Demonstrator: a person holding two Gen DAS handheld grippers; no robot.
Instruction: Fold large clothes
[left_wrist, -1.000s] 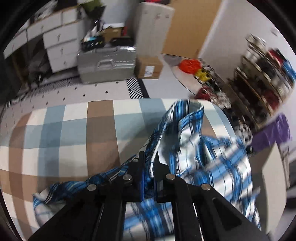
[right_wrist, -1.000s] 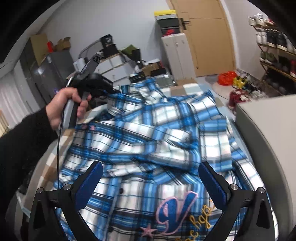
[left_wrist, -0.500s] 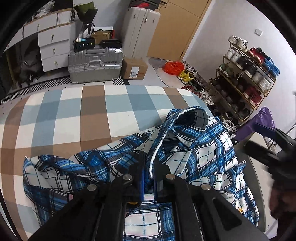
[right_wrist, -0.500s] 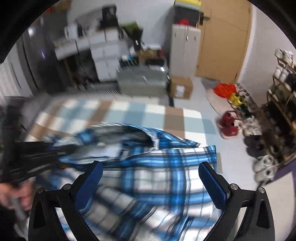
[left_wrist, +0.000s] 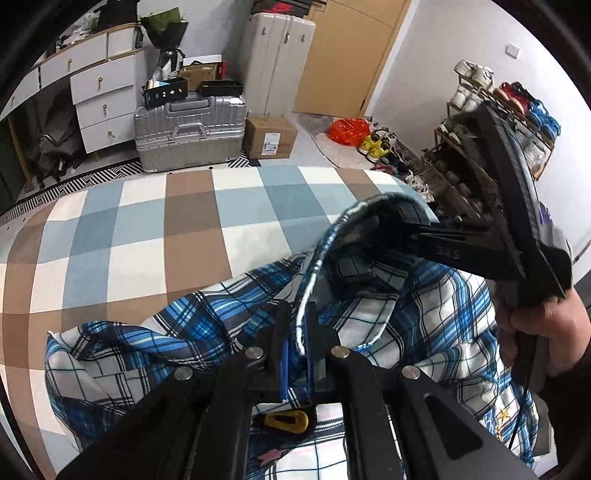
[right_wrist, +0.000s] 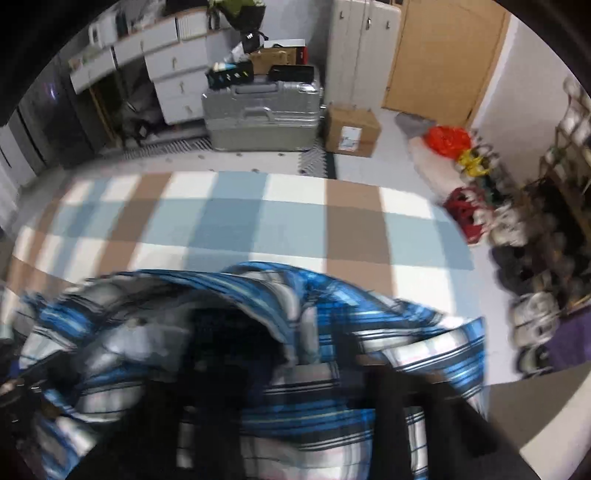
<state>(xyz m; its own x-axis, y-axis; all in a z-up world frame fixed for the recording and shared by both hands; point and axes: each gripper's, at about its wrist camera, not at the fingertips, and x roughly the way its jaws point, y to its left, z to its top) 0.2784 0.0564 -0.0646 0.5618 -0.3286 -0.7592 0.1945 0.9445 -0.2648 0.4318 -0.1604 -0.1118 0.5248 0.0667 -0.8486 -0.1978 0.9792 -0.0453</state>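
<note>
The left claw (left_wrist: 295, 343) pinches the plaid shirt's (left_wrist: 192, 332) white-trimmed edge; the right claw (left_wrist: 373, 230) (blurred in its own view) has just closed, reaching into the collar, near the bed's (left_wrist: 147, 229) near edge.

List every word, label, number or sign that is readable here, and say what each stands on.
Nothing reads with certainty.
Raised marking on the right gripper, whose jaws have just been closing on the plaid shirt at its collar: too faint.
Label on the cardboard box: too small.
Print on the black box atop the suitcase: too small.
Embroidery on the shirt: a star, letters cut off.
</note>
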